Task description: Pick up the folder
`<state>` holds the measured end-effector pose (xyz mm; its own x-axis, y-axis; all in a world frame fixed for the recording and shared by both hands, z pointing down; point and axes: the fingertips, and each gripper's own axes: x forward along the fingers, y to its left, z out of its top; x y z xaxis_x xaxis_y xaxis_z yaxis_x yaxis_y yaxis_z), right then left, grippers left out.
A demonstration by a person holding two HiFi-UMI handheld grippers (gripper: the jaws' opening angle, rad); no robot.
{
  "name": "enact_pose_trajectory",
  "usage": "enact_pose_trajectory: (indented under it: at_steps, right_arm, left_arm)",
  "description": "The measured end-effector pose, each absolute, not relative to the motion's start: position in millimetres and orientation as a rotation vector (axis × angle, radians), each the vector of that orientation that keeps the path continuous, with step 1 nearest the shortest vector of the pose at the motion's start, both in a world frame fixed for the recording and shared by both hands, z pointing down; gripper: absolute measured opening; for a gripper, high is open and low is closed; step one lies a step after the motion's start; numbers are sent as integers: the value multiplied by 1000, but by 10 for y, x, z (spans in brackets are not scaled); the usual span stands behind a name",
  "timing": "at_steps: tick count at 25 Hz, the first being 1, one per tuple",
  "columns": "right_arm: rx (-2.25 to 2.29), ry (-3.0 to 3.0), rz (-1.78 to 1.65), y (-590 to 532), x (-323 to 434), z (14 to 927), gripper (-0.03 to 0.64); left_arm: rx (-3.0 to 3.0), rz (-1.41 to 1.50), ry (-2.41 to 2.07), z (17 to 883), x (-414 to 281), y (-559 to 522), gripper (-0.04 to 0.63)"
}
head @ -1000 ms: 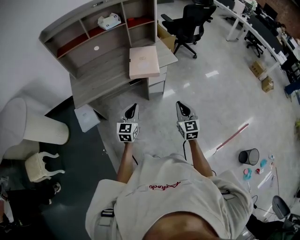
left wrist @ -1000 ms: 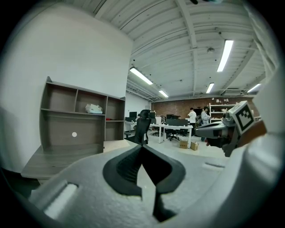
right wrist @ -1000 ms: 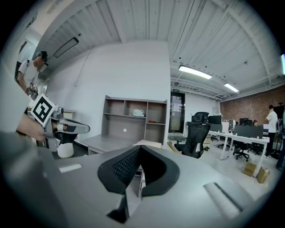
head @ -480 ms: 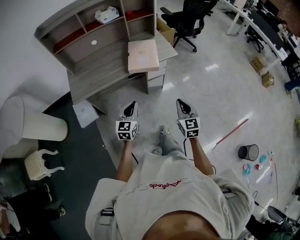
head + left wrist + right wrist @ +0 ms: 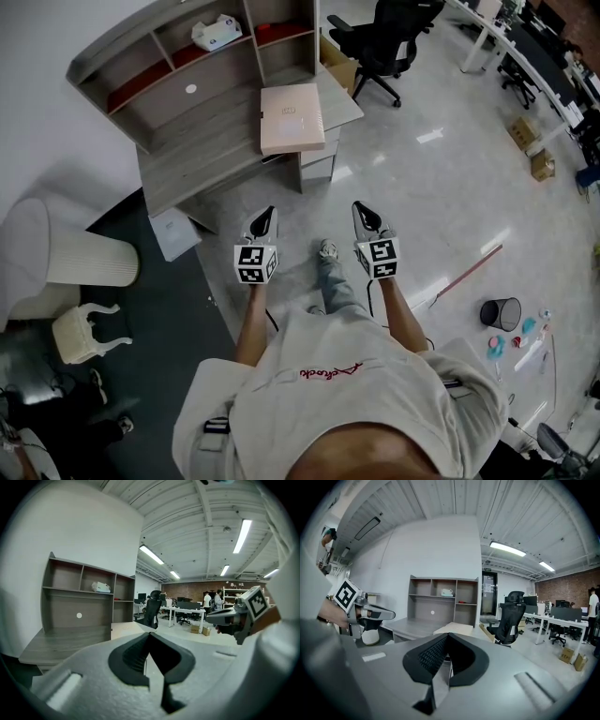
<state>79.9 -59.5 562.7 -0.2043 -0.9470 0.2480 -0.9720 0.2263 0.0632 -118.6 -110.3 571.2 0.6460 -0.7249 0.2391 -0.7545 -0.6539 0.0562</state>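
Lying flat at the right end of the counter (image 5: 202,155), the folder (image 5: 292,119) sits well ahead of both tools. Left tool (image 5: 267,214) and right tool (image 5: 362,208): jaws together, empty. Left judged slightly nearer.

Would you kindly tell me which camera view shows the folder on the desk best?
The head view: it looks down on the folder and shows its whole pale top lying flat on the desk. Both gripper views catch it only edge-on, as a thin pale slab low in the picture.
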Motion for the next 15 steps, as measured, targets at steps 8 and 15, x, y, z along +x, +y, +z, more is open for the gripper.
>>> enact_pose_trajectory:
  at_steps: [8, 15]
  right_arm:
    - [1792, -2274, 162, -1203, 904, 5636, 8]
    - [1768, -2299, 147, -1852, 1077, 5486, 8]
  left_arm:
    - [2699, 288, -1236, 5706, -1033, -1709, -2]
    - [2694, 273, -1259, 5552, -831, -2319, -2]
